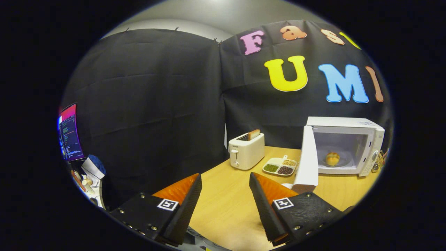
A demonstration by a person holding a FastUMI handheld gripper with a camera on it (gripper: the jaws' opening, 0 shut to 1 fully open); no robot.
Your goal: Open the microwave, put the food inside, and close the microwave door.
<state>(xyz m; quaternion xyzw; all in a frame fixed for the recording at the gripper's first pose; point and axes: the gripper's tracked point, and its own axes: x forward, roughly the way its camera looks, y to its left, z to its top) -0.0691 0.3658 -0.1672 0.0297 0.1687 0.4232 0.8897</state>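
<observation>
A wooden table stands in a booth with black cloth walls. The gripper hangs over the table's near part, its two fingers spread wide apart with only bare tabletop between them; it holds nothing. Beyond the fingers and off to their right sits a white microwave with its door swung fully open, edge-on toward the camera. Inside, on the turntable, rests the food, a round bun. Just left of the door lies a small divided dish of beans and grains, and further left a white toaster with a slice of bread standing up out of its slot. A monitor glows far off to the left, past the table. Judging by this, opening and loading are done and only closing the door is left. The next move likely calls for bringing the gripper around to the door's outer face and pushing it toward the oven until it latches, without knocking the dish nearby.
</observation>
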